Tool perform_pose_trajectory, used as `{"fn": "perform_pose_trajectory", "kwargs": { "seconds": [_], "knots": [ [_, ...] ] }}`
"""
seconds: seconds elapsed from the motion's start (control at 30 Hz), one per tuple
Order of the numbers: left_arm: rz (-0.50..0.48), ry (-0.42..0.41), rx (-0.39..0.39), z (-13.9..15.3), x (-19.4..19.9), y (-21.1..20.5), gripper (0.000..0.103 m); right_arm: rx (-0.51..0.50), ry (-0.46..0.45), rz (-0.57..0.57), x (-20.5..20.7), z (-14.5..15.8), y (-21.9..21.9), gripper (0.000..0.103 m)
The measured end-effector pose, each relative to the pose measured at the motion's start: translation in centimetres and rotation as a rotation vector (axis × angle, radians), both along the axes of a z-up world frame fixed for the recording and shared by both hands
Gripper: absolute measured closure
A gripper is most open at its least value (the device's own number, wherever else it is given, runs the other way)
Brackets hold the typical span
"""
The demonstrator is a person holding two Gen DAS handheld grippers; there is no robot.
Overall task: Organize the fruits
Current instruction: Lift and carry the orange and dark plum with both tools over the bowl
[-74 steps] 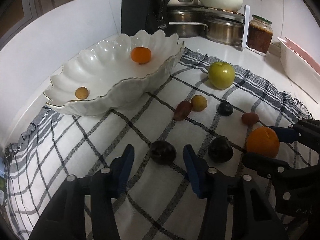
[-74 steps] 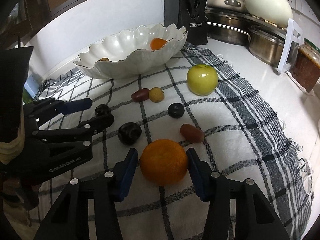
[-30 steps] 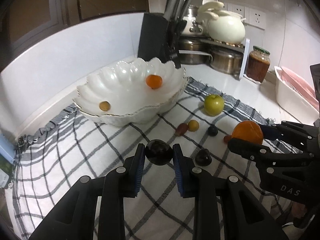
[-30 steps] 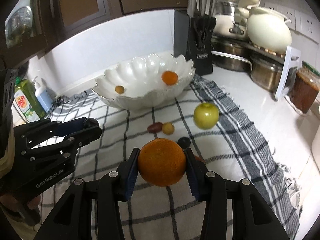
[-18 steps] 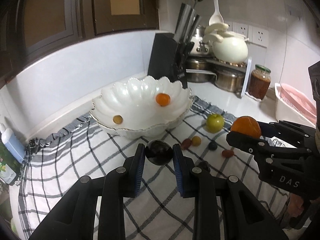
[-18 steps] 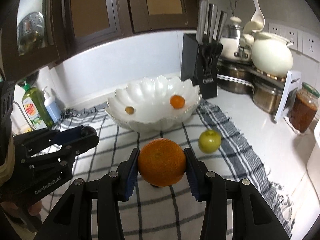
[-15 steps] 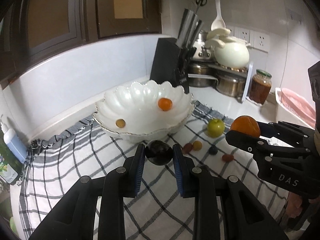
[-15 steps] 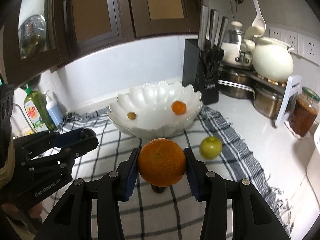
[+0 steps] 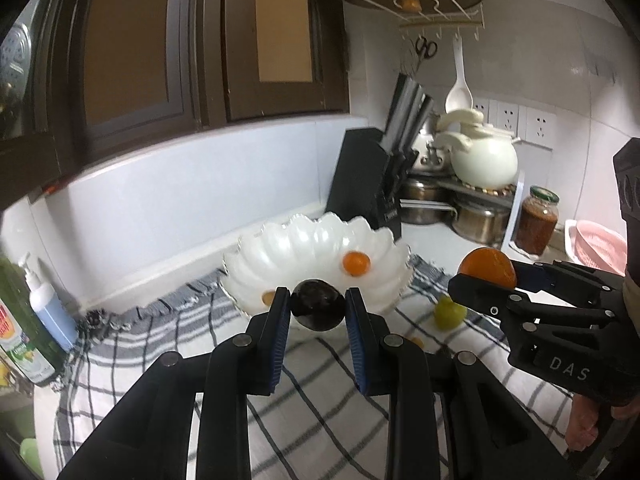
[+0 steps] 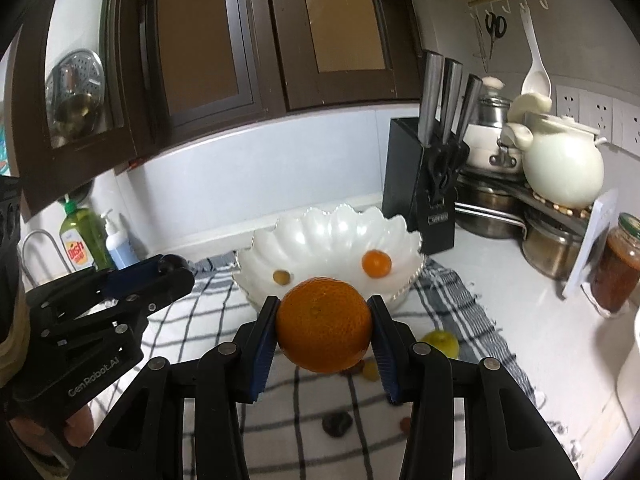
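Observation:
My left gripper [image 9: 318, 308] is shut on a dark plum [image 9: 317, 306] and holds it high above the checked cloth [image 9: 320, 408], in front of the white scalloped bowl [image 9: 296, 244]. My right gripper [image 10: 324, 326] is shut on a large orange [image 10: 324, 324], also raised, and shows in the left wrist view [image 9: 486, 270]. The bowl [image 10: 320, 236] holds a small orange fruit [image 10: 376, 263] and a small yellow-brown fruit [image 10: 281, 277]. A green apple [image 9: 450, 314] and several small fruits [image 10: 337, 424] lie on the cloth.
A black knife block [image 10: 434, 188] stands behind the bowl. Steel pots [image 10: 552, 244], a white pot [image 10: 564, 172] and a red-filled jar [image 10: 618, 264] sit at the right. Soap bottles [image 10: 80, 240] stand at the left. A pink rack [image 9: 596, 246] is at the far right.
Both grippers closed on their fruits, the plum and the orange, and lifted them well above the cloth; the bowl now looks smaller and farther below.

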State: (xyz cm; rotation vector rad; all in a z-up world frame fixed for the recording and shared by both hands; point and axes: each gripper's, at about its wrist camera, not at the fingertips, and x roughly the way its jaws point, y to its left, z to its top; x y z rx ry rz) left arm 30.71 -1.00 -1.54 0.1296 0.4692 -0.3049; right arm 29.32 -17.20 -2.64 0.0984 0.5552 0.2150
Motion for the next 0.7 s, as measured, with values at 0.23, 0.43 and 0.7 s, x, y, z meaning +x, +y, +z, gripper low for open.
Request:
{"fn": "perform_pose_trajectory", "kwargs": {
  "seconds": [0.23,0.43,0.7],
  "knots": [
    [0.01,-0.041,-0.008,1.5,0.8,0.4,0.075,-0.01,-0.037,0.017,1.5,1.1,0.4,0.058],
    [0.015,-0.056,-0.015,2.3,2.2,0.3,0.075,-0.014,-0.054,0.028,3.3,1.9,0.5,0.058],
    [0.021,-0.059,-0.01,3.0,5.1,-0.1,0.075,-0.012,-0.068,0.024,6.5,3.3,0.4,0.058]
  ]
}}
